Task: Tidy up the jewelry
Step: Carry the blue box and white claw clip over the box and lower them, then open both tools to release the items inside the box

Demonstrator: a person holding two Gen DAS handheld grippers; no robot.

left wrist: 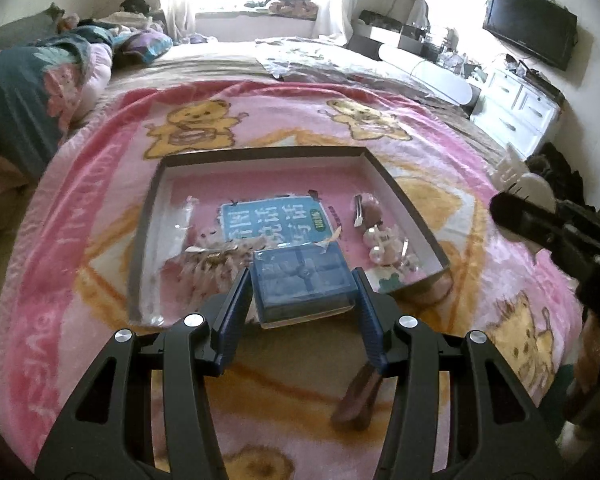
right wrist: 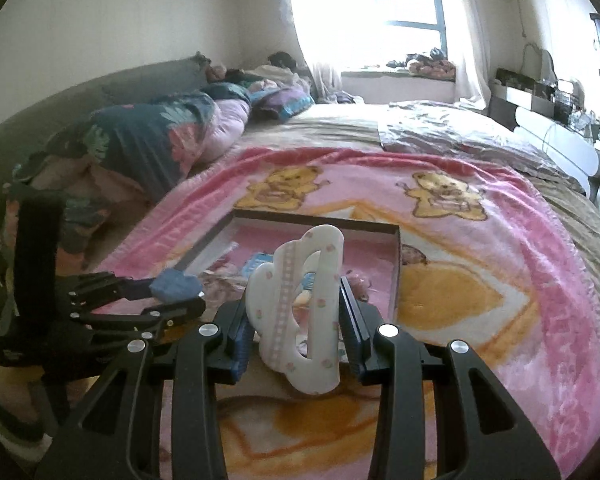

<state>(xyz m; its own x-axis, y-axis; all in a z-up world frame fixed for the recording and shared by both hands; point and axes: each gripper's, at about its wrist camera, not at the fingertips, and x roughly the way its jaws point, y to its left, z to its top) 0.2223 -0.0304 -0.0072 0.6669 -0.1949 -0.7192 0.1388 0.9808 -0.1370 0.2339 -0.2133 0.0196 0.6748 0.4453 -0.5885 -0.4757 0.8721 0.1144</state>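
Note:
My left gripper point(left wrist: 302, 280) is shut on a small blue clear-plastic compartment box point(left wrist: 304, 276), held just above the near edge of a shallow cardboard tray point(left wrist: 152, 216). The tray lies on a pink bear-print blanket point(left wrist: 100, 184) and holds hair clips and pearl pieces point(left wrist: 380, 236), a blue printed card point(left wrist: 272, 216) and a plastic bag with trinkets point(left wrist: 204, 256). My right gripper point(right wrist: 296, 300) is shut on a white hair claw clip point(right wrist: 300, 312) with pink flowers, held upright over the tray's point(right wrist: 396, 264) near side. The right wrist view also shows the left gripper point(right wrist: 172, 300) with the blue box point(right wrist: 176, 286).
A brown hair clip point(left wrist: 360, 396) lies on the blanket under my left fingers. The right gripper point(left wrist: 516, 216) enters the left wrist view from the right edge. Pillows and a folded quilt point(right wrist: 160, 144) pile up at the bed's left; a white dresser point(left wrist: 516, 108) and TV point(left wrist: 528, 36) stand at right.

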